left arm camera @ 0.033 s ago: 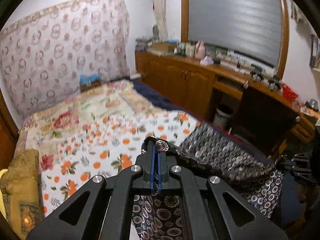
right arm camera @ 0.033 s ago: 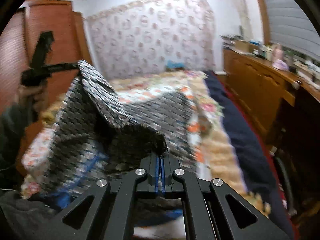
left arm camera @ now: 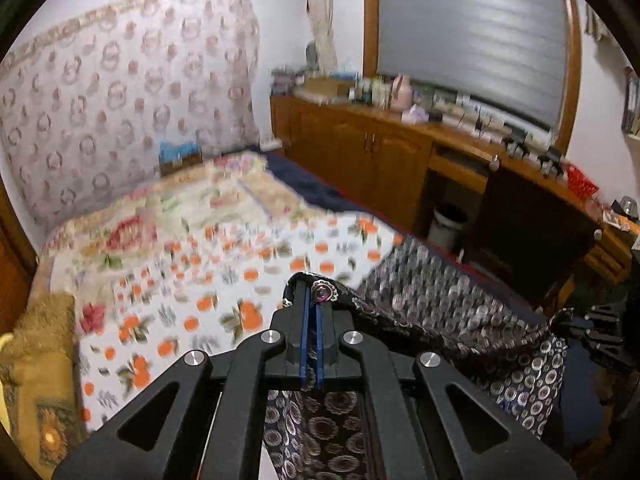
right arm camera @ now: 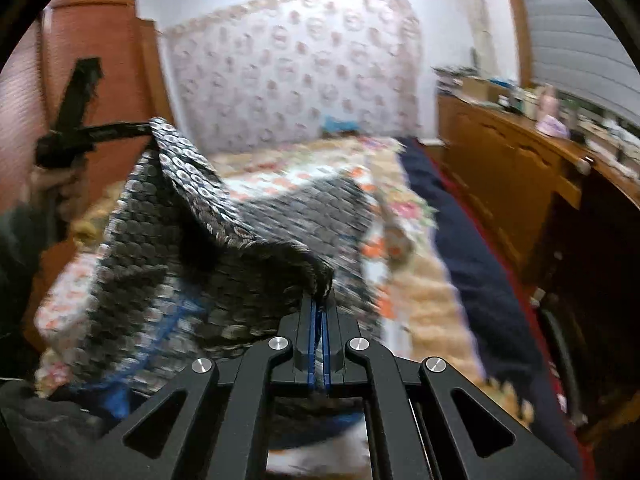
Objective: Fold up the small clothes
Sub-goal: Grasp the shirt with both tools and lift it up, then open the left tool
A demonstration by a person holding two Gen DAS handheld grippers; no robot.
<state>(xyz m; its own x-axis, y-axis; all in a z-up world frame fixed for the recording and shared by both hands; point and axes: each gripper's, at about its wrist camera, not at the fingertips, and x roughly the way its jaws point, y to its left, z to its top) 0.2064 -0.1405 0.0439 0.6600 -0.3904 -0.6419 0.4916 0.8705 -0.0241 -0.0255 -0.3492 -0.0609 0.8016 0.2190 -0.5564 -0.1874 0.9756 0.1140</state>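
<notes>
Gripping garment (left arm camera: 460, 320) (raised) between grippers

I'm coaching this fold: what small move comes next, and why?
Probably lower both grippers to spread the garment flat on the bed. The left gripper and right gripper each pinch a corner, and the cloth hangs sagging above the bedspread.

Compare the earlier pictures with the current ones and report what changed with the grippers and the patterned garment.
Nothing visibly changed. The left gripper and the right gripper are each shut on an edge of the dark patterned garment, which is held up between them above the floral bedspread, exactly as in the earlier pictures.
</notes>
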